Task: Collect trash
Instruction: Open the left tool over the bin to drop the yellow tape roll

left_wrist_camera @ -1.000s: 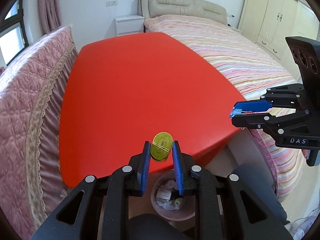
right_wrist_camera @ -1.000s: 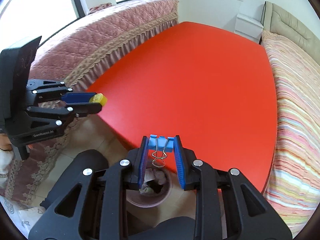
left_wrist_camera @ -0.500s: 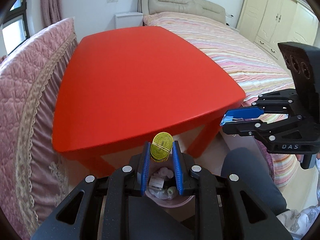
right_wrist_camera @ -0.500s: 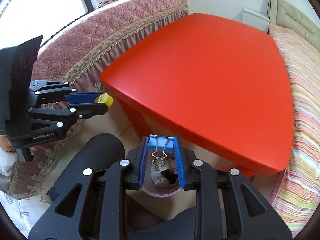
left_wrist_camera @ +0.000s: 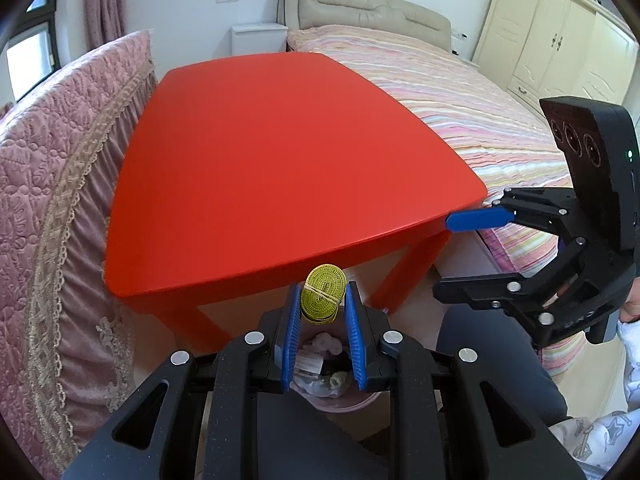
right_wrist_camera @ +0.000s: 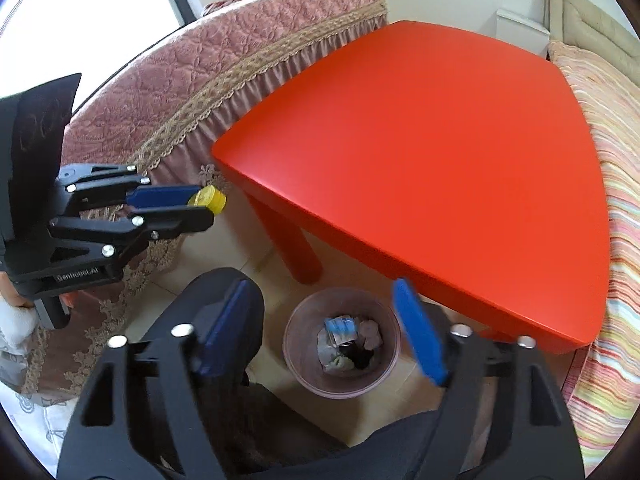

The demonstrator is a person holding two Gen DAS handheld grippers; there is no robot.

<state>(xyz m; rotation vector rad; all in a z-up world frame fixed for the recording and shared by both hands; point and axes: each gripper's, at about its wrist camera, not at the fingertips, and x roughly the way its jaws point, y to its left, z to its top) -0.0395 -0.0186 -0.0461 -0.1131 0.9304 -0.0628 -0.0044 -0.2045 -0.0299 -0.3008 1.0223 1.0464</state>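
**Ana:** Risk first, left wrist view: the left gripper (left_wrist_camera: 323, 320) is clamped narrow on the yellow tape roll (left_wrist_camera: 325, 299), and only the roll's lower half sits between the pads. The pink bin (left_wrist_camera: 340, 398) lies below and a little behind the fingertips, so I judge that a release from here could drop the roll onto the rim or past it to the floor.

**Ben:** And the pose?

**Ana:** Tipped steeply down over the bin, in front of the red table (left_wrist_camera: 280, 152).

**Ben:** Right wrist view?

**Ana:** The right gripper (right_wrist_camera: 320, 330) is opening, nothing between its pads. The blue binder clip (right_wrist_camera: 340, 326) lies in the bin (right_wrist_camera: 294, 344) directly below. That gripper also points steeply down. The person's dark knee (right_wrist_camera: 216, 304) is beside the bin on the left; a nudge could shift it.
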